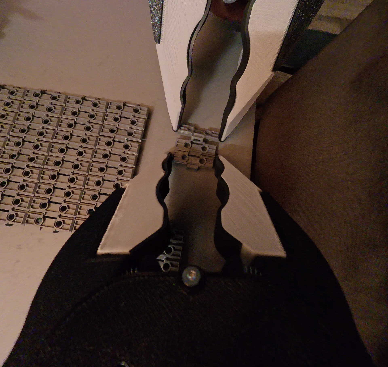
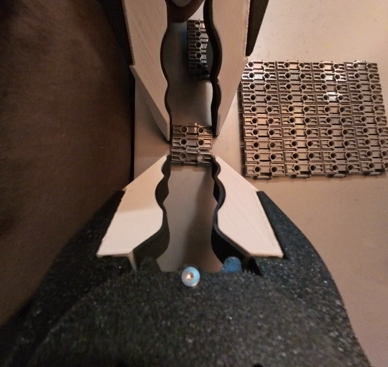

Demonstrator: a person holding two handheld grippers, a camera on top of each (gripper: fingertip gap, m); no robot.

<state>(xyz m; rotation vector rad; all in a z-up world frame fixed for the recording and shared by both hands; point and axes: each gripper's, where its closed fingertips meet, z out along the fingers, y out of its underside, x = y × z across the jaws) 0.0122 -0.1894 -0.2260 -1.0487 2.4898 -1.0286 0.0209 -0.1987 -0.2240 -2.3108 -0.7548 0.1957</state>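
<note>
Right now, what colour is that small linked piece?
Grey, the small linked piece shows best in the left wrist view.

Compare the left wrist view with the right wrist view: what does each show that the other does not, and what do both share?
Only the left wrist view shows a loose grey link strip low beside its own gripper's base.

Only the right wrist view shows a blue object at its own gripper's base, and the whole width of the grey link mat.

Both show the left gripper and right gripper facing each other, tips gripping opposite ends of one small grey link piece, with the mat on the beige tabletop.
</note>
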